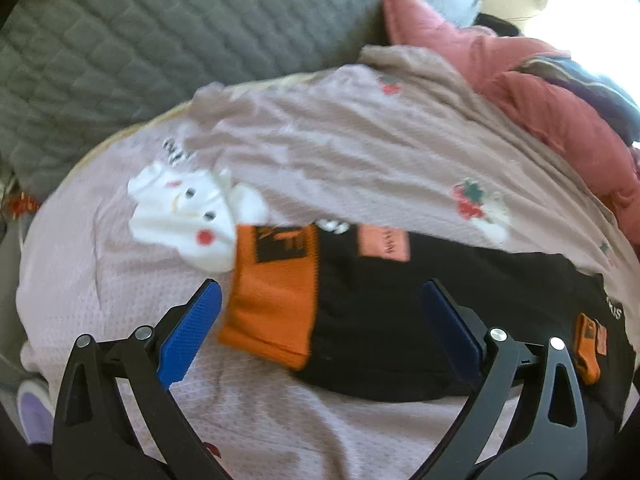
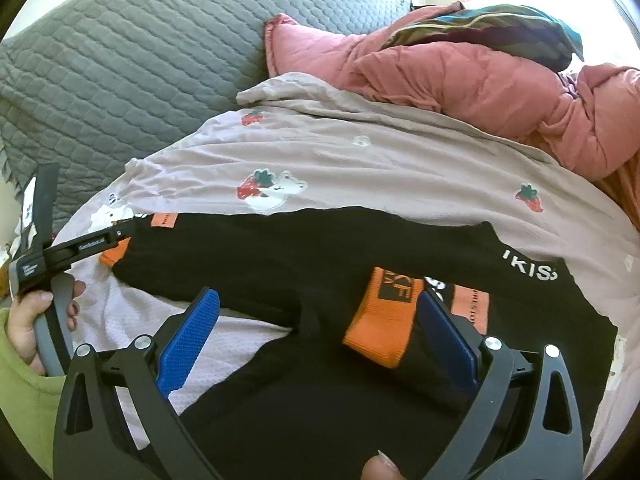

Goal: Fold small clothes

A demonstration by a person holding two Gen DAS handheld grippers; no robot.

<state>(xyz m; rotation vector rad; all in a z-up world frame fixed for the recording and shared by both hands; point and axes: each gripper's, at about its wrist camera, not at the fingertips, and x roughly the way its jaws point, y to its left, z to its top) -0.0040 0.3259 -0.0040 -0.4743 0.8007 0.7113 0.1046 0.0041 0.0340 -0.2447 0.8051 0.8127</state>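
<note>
Black knit fabric w/ orange cuffs: the small garment (image 2: 320,256) lies spread flat on the bed, on top of a pinkish strawberry-print sheet (image 2: 360,160). Looks like kids' trousers or similar; can't tell exactly. Judging by the drape it's light, soft, floppy, no stiffness, so it'll sag wherever it isn't supported. Ribbed orange cuff (image 1: 272,292) is thicker, prob. the best place to pinch; the edge near the white lettering (image 2: 530,270) is another option.

Left hand-held gripper (image 1: 320,320) is spread wide, hovering over the cuff end, pinching nothing. Right hand-held gripper (image 2: 320,332) is also spread wide, holding nothing, with the other orange cuff (image 2: 384,316) just inside its right finger.

No containers in view. Pink quilt (image 2: 480,80) and grey quilted pillow (image 2: 140,48) sit behind the sheet; white bear print (image 1: 188,208) is beside the cuff.
</note>
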